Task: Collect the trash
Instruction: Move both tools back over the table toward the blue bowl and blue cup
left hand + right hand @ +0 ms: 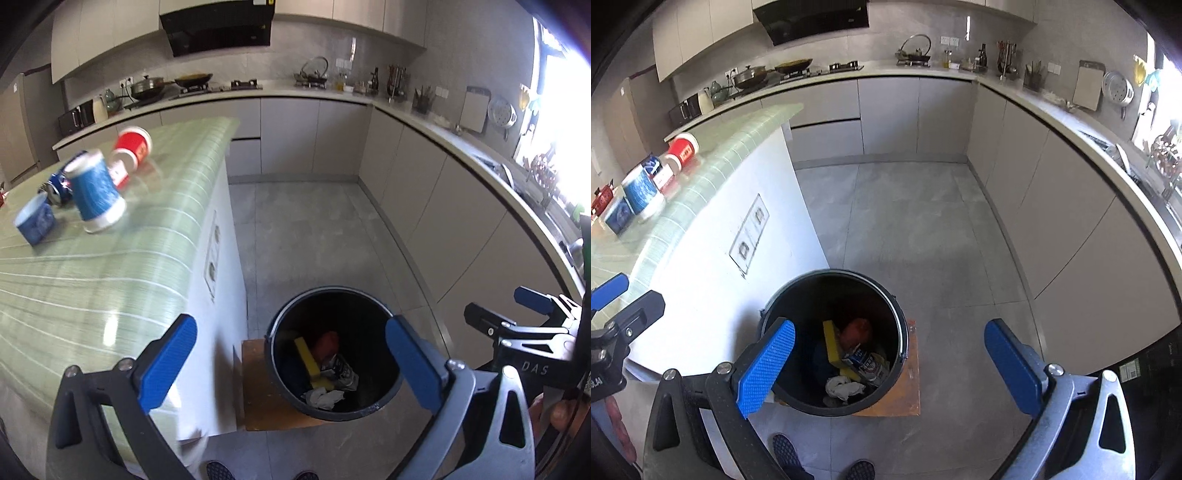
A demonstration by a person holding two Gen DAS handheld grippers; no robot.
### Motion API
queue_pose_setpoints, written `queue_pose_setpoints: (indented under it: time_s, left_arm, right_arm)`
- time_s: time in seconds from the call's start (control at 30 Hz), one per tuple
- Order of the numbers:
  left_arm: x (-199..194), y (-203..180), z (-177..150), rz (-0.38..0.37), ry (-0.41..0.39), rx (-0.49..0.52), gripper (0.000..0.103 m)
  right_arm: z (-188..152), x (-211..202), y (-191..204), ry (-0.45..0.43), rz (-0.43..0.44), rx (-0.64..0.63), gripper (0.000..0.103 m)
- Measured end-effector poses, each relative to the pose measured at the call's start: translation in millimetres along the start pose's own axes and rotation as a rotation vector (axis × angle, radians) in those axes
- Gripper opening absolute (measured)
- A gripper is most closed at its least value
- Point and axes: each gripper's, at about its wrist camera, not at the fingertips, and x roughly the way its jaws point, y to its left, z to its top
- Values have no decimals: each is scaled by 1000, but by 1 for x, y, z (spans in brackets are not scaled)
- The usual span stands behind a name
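Both the left tool (291, 363) and the right tool (890, 363) hang spread wide and empty above the round black trash bucket (903, 325) (already holding a yellow sponge (832, 345) and crumpled paper), while blue and red paper cups (98, 192) lie near the green tiled surface's (110, 280) far corner.

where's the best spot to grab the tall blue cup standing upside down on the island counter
Probably the blue cup at mid-body, coming in level from its open right side with the left hand-held gripper. It stands wide rim down, so there's no mouth to pinch, and a can and a smaller cup crowd its left.
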Motion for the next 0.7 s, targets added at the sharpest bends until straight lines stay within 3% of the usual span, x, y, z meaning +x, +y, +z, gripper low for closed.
queue_pose_setpoints:
  time_s: [0.33, 0.7]
  left_arm:
    - [-39, 32, 4, 27, -57, -13, 103]
    - [-72, 90, 0, 130, -105, -70, 103]
  right_arm:
    - [8, -36, 36, -57, 36, -8, 103]
    - [15, -54, 81, -90, 105, -72, 103]
